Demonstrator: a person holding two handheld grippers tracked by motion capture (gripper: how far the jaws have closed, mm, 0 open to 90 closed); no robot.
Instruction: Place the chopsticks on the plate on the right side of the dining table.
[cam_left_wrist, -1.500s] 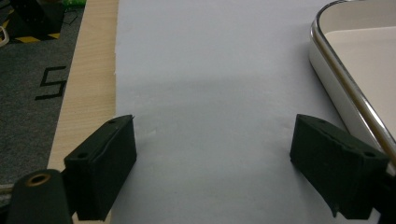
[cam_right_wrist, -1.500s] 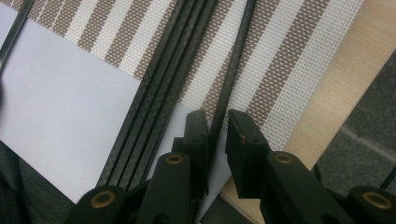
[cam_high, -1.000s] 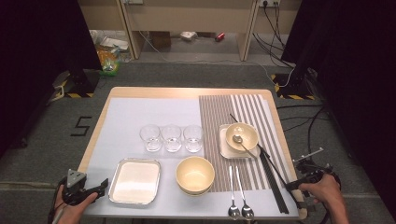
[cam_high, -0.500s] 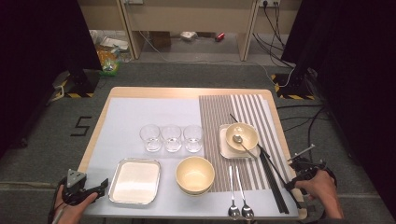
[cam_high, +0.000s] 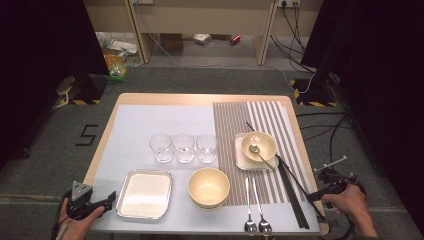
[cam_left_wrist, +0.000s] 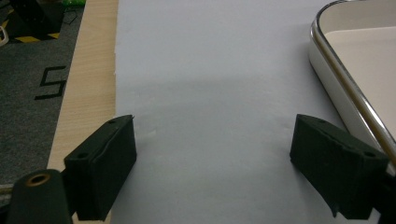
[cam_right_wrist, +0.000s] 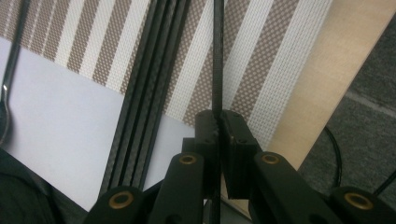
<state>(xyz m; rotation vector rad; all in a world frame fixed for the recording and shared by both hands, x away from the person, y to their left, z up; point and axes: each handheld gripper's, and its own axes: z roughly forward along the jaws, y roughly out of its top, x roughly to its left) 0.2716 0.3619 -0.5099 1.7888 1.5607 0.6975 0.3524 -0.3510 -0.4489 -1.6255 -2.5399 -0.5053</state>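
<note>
Two grippers sit at the near edge of the table (cam_high: 200, 99), one toward each near corner. The right gripper (cam_right_wrist: 218, 122) is clenched on a single black chopstick (cam_right_wrist: 217, 56): in the right gripper view its two black jaws meet on the thin stick, which runs straight up from between the pads and out over the striped placemat (cam_right_wrist: 261, 60). Just to the left of that stick in the same view lie the other black chopsticks (cam_right_wrist: 149, 93), side by side and flat, crossing from the placemat onto the pale sheet (cam_right_wrist: 56, 107) (how many there are I cannot tell). In the high view the right gripper (cam_high: 320, 194) is at the near right corner, with the held chopstick (cam_high: 295, 181) slanting away from it toward the small bowl (cam_high: 259, 145), which stands on a square plate (cam_high: 241, 159) and has a spoon (cam_high: 256, 150) in it.

The left gripper (cam_left_wrist: 215, 154) is released, its jaws standing wide apart over bare pale sheet, nothing between them. The rim of the metal tray (cam_left_wrist: 345, 88) lies just beside its right-hand jaw, apart from it. In the high view the left gripper (cam_high: 102, 202) is near the near left corner, pointing at the metal tray (cam_high: 131, 176). A large yellow bowl (cam_high: 209, 187), two spoons (cam_high: 255, 225) and three glasses (cam_high: 183, 148) stand mid-table.
</note>
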